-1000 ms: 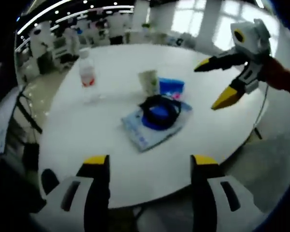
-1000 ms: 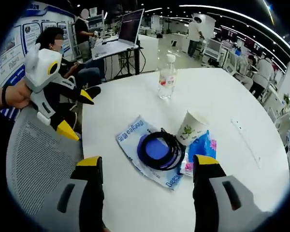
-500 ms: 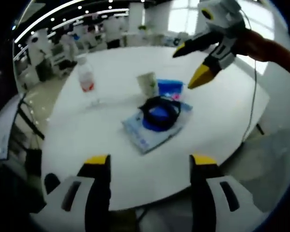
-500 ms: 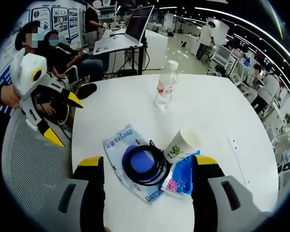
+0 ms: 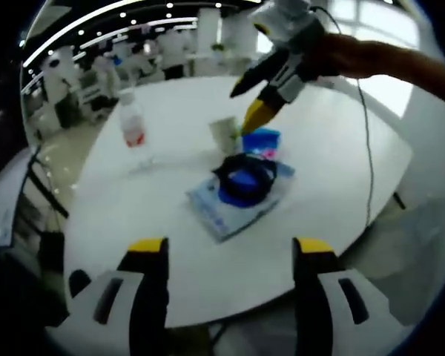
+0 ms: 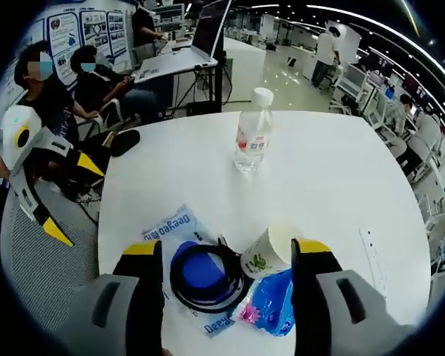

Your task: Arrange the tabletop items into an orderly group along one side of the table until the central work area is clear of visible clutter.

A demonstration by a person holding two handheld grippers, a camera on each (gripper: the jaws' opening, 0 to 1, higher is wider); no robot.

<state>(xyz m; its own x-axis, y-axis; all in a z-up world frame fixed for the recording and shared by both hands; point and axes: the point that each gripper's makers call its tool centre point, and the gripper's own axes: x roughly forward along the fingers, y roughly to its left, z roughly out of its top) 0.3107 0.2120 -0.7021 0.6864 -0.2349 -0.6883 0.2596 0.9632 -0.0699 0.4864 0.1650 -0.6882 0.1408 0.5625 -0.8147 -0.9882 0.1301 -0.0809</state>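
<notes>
Where the round white table (image 6: 334,185) is most crowded, near its middle, a paper cup (image 6: 271,252) with a green print stands beside a coil of black cable (image 6: 206,271), which lies on a pale blue printed packet (image 6: 167,228). Touching the cup is a bright blue plastic pack (image 6: 274,302) with pink marks. Farther back, well apart from this cluster, a clear water bottle (image 6: 252,139) with a red label and white cap stands upright.

From the right gripper view, the right gripper (image 6: 226,256) hangs low over the cluster with its yellow-tipped jaws spread apart, the cup near the right-hand jaw and the cable between the two (whether a jaw touches anything cannot be told). From the left gripper view the right gripper (image 5: 251,100) shows just above the cup (image 5: 226,135), held by a bare forearm (image 5: 378,61).

The left gripper (image 5: 230,248) sits back at the table's near edge, jaws wide apart and holding nothing
</notes>
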